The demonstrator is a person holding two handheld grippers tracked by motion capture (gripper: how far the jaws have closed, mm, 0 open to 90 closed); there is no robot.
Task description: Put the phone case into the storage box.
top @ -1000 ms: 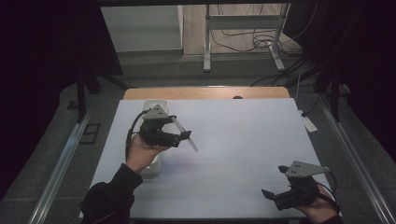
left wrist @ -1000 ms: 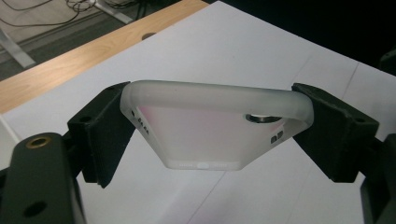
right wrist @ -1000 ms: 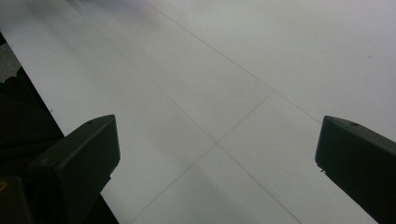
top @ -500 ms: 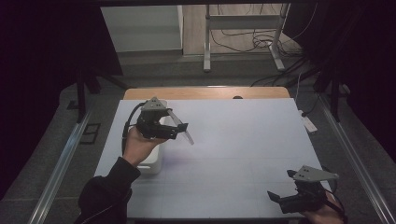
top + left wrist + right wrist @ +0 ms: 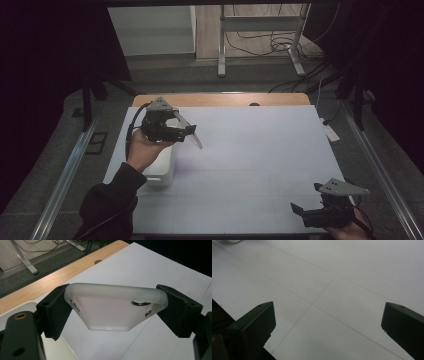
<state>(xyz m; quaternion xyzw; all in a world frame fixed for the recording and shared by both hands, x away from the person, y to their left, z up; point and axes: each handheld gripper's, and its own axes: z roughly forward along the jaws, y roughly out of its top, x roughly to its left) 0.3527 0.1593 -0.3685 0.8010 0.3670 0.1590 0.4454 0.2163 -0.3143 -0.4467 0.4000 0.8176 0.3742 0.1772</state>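
A frosted, translucent phone case (image 5: pixel 112 310) is clamped by its two long edges between the jaws of my left gripper (image 5: pixel 112 315), open side facing down, camera hole at the right. In the high view the left gripper (image 5: pixel 187 131) is held in the air over the table's left part, and the phone case (image 5: pixel 194 137) sticks out to the right of it. My right gripper (image 5: pixel 304 198) hovers low at the table's near right corner. Its jaws are spread wide over bare white sheet, and nothing lies between them in the right gripper view (image 5: pixel 328 322).
A white box (image 5: pixel 162 167) stands on the white sheet (image 5: pixel 260 150) under the left hand; its rim (image 5: pixel 15 310) shows behind the left jaw. The wooden table edge (image 5: pixel 225 100) runs along the far side. Metal rails flank the table.
The left gripper has lifted and moved toward the far side with the phone case in it. The right gripper has drawn back toward the near edge.
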